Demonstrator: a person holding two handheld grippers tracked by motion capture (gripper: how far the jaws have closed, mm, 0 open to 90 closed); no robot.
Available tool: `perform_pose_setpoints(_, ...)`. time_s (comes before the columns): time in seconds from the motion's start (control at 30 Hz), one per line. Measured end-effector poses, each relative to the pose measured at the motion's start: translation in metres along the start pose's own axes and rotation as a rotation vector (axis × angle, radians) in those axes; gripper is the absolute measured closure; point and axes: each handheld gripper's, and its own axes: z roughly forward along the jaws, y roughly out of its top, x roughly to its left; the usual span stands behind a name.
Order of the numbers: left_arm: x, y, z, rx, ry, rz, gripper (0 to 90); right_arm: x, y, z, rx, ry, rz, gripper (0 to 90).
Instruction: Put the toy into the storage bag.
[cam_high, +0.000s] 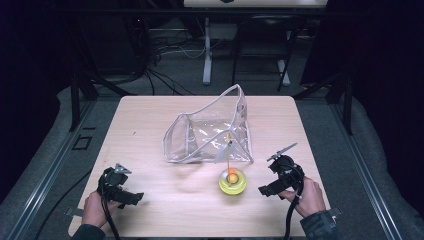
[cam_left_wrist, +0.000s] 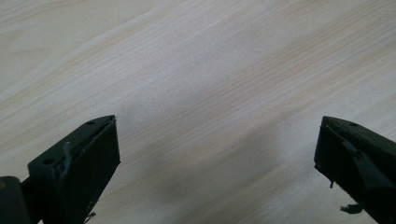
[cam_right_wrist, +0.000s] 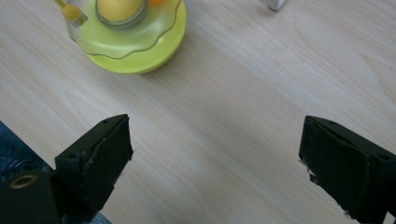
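R tongs (cam_high: 266, 190) spread wide, empty, pointing at yellow dish (cam_high: 232, 182) w/ small balls just beside them. L tongs (cam_high: 131, 198) also released, well apart from it, over bare wood. Clear bag (cam_high: 210, 131) sits beyond dish. Best: approach low, grip dish rim squarely, avoid thin stick. Pale wood table (cam_high: 165, 210); dark room, cables behind.

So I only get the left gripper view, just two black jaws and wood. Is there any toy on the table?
Observer: Yes, a yellow-green toy with a thin upright stick sits near the right gripper.
Operator: Is that gripper holding it?
Observer: No, its jaws stand wide apart over bare table, with the toy just ahead.
Operator: Anything else out there?
Observer: A clear plastic bag stands open behind the toy, mid-table.
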Motion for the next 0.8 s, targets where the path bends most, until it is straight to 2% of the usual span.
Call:
perform_pose_setpoints(0.03, 0.0, 0.0, 0.0, 0.0, 0.0, 0.0, 0.2, 0.0, 0.002, -0.001, 0.014, -0.018, -0.018, 8.6)
perform_pose_setpoints(0.07, 0.0, 0.0, 0.0, 0.0, -0.001, 0.003, 0.2, 0.002, 0.003, 0.0, 0.004, -0.012, -0.014, 8.6)
perform_pose_setpoints(0.23, 0.0, 0.0, 0.0, 0.001, -0.003, 0.005, 0.2, 0.007, 0.011, 0.001, 0.031, 0.001, -0.047, 7.7)
perform_pose_setpoints(0.3, 0.0, 0.0, 0.0, 0.001, -0.004, 0.007, 0.2, 0.01, 0.014, 0.001, 0.027, 0.002, -0.052, 7.1)
perform_pose_setpoints(0.33, 0.0, 0.0, 0.0, 0.001, -0.004, 0.007, 0.2, 0.012, 0.014, 0.003, 0.007, 0.006, -0.041, 6.5)
perform_pose_setpoints(0.4, 0.0, 0.0, 0.0, -0.001, -0.005, 0.004, 0.2, 0.013, 0.018, 0.002, 0.023, 0.011, -0.059, 4.8)
perform_pose_setpoints(0.47, 0.0, 0.0, 0.0, -0.002, -0.009, 0.003, 0.2, 0.015, 0.02, 0.002, 0.016, -0.002, -0.067, 2.8)
perform_pose_setpoints(0.6, 0.0, 0.0, 0.0, -0.003, -0.01, 0.002, 0.2, 0.018, 0.025, 0.001, -0.004, 0.008, -0.069, 0.0)
perform_pose_setpoints(0.7, 0.0, 0.0, 0.0, -0.002, -0.012, 0.002, 0.2, 0.019, 0.029, 0.0, 0.006, 0.015, -0.081, 0.0)
perform_pose_setpoints(0.73, 0.0, 0.001, 0.0, 0.001, -0.016, 0.003, 0.2, 0.021, 0.03, 0.001, -0.008, 0.027, -0.07, 0.0)
perform_pose_setpoints(0.8, 0.0, 0.001, 0.001, 0.001, -0.018, 0.003, 0.2, 0.021, 0.033, -0.001, 0.006, 0.028, -0.088, 0.0)
